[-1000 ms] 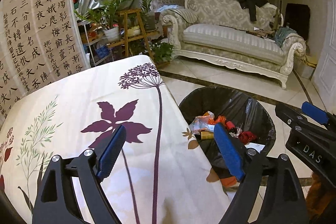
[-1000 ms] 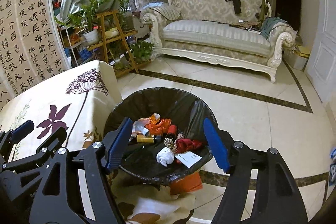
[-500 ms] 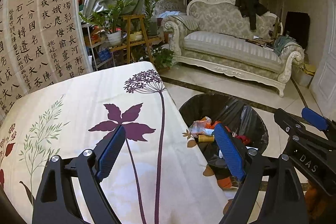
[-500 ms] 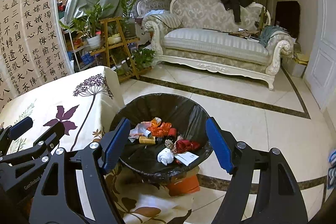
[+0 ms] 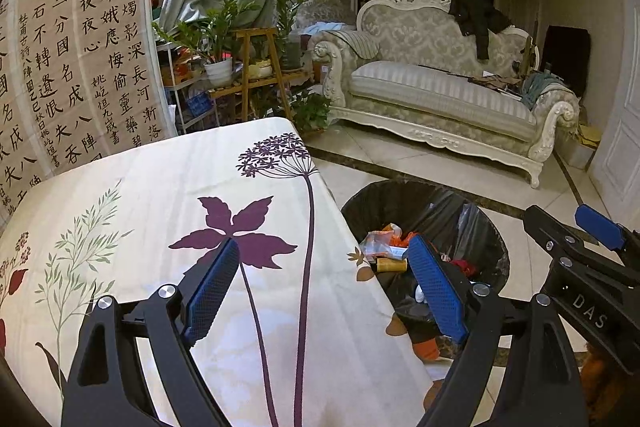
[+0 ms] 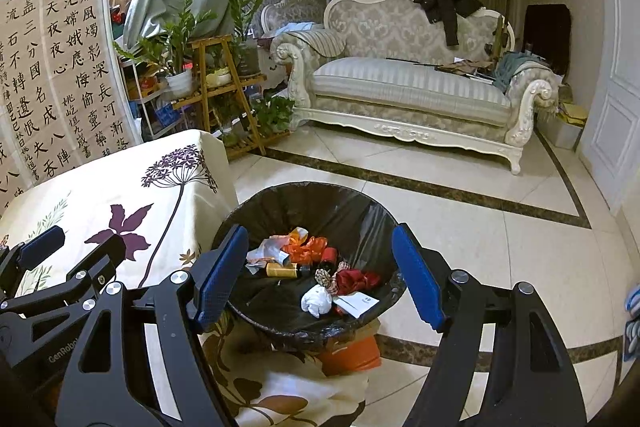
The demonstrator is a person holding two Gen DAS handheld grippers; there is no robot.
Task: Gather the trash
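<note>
Left gripper (image 5: 324, 283), right gripper (image 6: 320, 275): both gaped wide, empty, unmoved since second ago. Trash (image 6: 316, 267) lay in bin (image 6: 304, 191) beside table (image 5: 160, 187). No litter on cloth; collection judged complete.

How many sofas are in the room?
2. The big cream sofa stands along the far wall. A second matching sofa peeks out behind its left arm, next to the plants; most of it is hidden.

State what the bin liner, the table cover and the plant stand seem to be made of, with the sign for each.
Bin liner: thin black plastic, glossy; it shines and wrinkles. Table cover: probably woven cloth, matte, printed; it drapes over the edge. Plant stand: likely wood with a light yellowish finish; grain too small to confirm.
</note>
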